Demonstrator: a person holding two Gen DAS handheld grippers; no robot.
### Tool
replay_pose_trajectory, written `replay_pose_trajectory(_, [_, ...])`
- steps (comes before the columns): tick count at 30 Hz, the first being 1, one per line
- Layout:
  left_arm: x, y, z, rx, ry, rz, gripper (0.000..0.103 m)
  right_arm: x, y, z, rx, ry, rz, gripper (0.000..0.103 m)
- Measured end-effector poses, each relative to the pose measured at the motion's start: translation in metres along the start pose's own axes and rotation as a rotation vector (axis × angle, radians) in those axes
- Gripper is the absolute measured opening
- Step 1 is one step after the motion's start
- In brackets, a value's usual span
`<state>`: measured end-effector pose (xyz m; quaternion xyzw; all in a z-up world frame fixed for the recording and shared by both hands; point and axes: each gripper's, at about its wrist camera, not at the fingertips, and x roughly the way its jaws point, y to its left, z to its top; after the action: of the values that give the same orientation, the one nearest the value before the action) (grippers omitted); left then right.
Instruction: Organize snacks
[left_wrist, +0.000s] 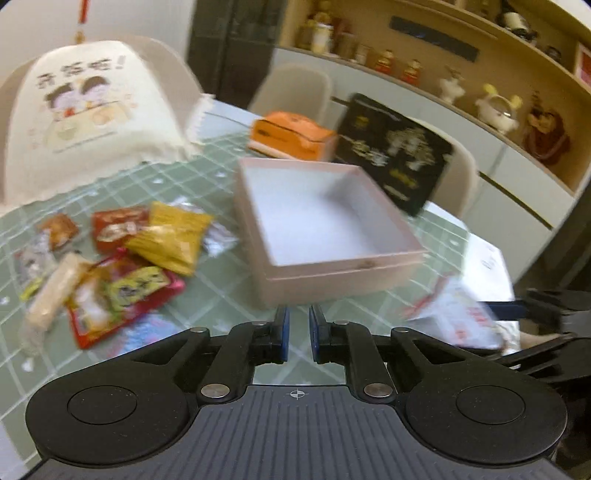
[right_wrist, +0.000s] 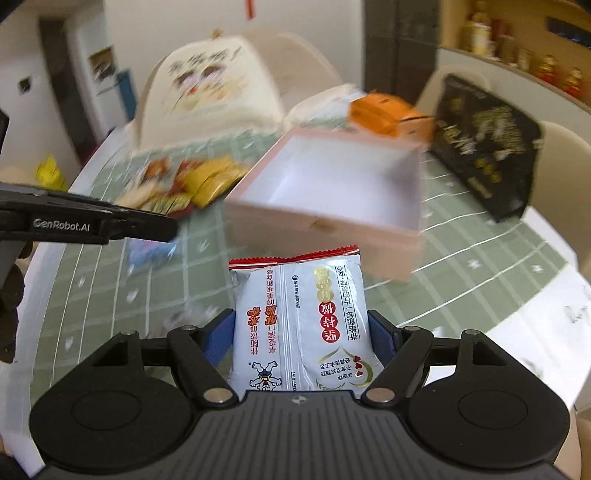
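Green gridded tablecloth (left_wrist: 218, 284) covers the work surface, with a wall shelf of figurines (left_wrist: 491, 99) behind it.

Right gripper (right_wrist: 301, 332): clamped on one white snack packet (right_wrist: 299, 325) with red lettering, pressed between the blue pads and standing upright from the jaws. The packet's red top edge sits just short of the near wall of the pink box (right_wrist: 332, 221). In the left wrist view the same packet (left_wrist: 458, 314) appears blurred at the right, near the box corner.

Left gripper (left_wrist: 298, 334): jaws drawn in, nothing between them. It hangs above the cloth just before the near wall of the pink box (left_wrist: 325, 280).

Count:
- Pink box: one, open, white interior bare.
- Loose snack pile (left_wrist: 122, 258): left of the box on the cloth, well apart from both grippers. Two yellow packets, at least two red ones, one orange piece and one pale long bar can be made out; blur prevents an exact total.
- Orange carton (left_wrist: 291, 136): one, beyond the box.
- Black printed bag (left_wrist: 395, 151): one, upright, at the box's far right.
- Cream cartoon-print cover (left_wrist: 88, 114): one, over a chair back.
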<state>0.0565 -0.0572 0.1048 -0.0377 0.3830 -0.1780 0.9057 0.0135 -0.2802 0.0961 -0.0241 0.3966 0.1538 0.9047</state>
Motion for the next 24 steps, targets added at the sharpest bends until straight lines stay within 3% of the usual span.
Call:
replay_pose_trajectory(4, [0.012,0.006,-0.026,-0.058,0.142,-0.039,0.021,-0.003,-0.016,-0.011,0.026,0.004,-0.028,0.075])
replay_pose_trajectory(7, [0.018,-0.026,-0.051,0.094,0.197,0.001,0.022,0.016,-0.021,-0.026,0.054,0.065,-0.038,0.075])
replay_pose_trajectory(15, [0.024,-0.068,-0.089,0.315,0.247,0.105,0.026,0.049,-0.025,-0.047,0.091,0.135,-0.042,0.079])
replay_pose_trajectory(21, [0.033,-0.067,-0.09,0.244,0.294,-0.028,0.032,0.053,-0.016,-0.051,0.011,0.128,-0.075,0.085])
replay_pose_trajectory(24, [0.022,-0.067,-0.09,0.265,0.226,0.076,0.03,0.051,-0.014,-0.055,-0.001,0.119,-0.083,0.085])
